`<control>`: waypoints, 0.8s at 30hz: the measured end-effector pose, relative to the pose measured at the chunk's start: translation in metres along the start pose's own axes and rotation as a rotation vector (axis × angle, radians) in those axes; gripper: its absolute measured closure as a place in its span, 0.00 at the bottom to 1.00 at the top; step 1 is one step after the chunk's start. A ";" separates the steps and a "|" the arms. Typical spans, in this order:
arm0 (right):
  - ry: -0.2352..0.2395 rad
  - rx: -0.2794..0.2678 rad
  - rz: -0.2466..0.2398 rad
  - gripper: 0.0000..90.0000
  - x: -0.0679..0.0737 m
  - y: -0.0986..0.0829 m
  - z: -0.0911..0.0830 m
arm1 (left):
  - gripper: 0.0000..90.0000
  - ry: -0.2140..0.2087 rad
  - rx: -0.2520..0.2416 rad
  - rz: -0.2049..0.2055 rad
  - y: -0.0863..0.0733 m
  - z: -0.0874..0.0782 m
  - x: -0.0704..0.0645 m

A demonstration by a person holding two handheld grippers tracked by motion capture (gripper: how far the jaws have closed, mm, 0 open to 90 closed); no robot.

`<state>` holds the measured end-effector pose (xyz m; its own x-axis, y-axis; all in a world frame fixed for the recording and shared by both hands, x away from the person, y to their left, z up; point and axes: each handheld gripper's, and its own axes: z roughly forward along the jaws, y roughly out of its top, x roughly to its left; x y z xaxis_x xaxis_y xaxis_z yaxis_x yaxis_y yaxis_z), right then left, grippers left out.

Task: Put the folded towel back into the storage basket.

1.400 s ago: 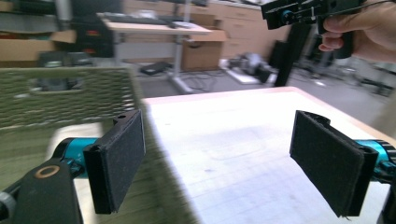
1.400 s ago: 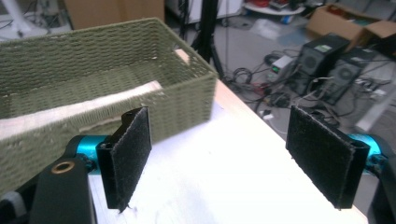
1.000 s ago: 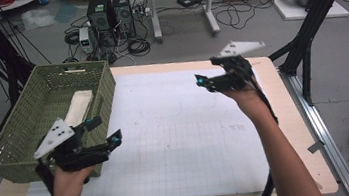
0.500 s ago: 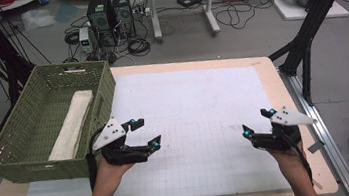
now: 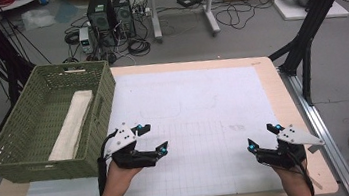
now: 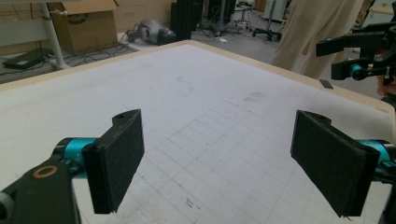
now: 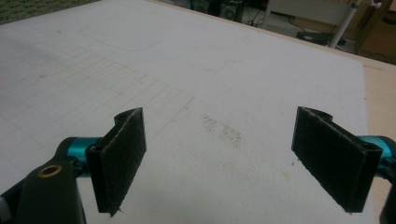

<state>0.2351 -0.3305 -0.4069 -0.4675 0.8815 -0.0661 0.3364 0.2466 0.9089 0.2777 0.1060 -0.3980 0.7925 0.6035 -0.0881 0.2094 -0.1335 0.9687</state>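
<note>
A green basket [image 5: 27, 146] at the desk's [image 5: 283, 94] left edge holds a white cloth [image 5: 72, 123]. Left hand-held gripper [image 5: 153, 139] and right hand-held gripper [image 5: 263, 137] both gape, empty.

The worktop is a light wooden table [image 5: 282, 90] with rounded corners. A white mat [image 5: 199, 110] printed with a faint grid covers most of its surface, leaving bare wood along the right and far edges. A smudge marks the mat toward the near right. A green woven basket [image 5: 24, 162] stands at the left edge, overhanging it, and holds a folded white cloth [image 5: 72, 123].
</note>
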 end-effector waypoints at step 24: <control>-0.018 -0.015 0.014 0.18 -0.003 0.001 -0.001 | 0.20 0.016 0.017 -0.010 -0.007 0.000 0.001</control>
<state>0.2364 -0.3334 -0.4057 -0.4480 0.8920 -0.0602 0.3307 0.2279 0.9158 0.2774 0.1075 -0.4046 0.7812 0.6172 -0.0937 0.2269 -0.1409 0.9637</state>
